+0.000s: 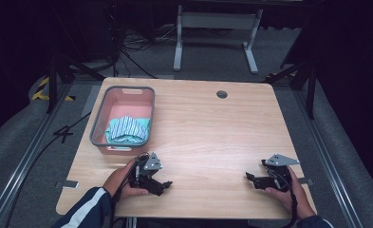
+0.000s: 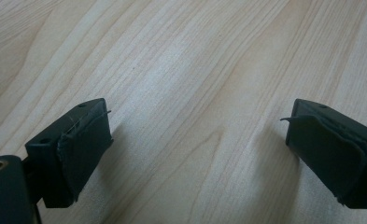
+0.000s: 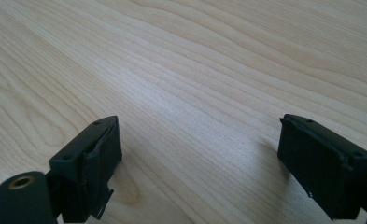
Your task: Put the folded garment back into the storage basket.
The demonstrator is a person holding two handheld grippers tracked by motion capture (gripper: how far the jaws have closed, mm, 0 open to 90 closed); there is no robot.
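Striped cloth (image 1: 127, 128) lies bunched crosswise in the pink basket (image 1: 127, 97).

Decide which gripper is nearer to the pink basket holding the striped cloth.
Left. The left gripper rests on the table just below the pink basket's near edge; the right gripper sits far across the table at its right side. Both are open and hold nothing.
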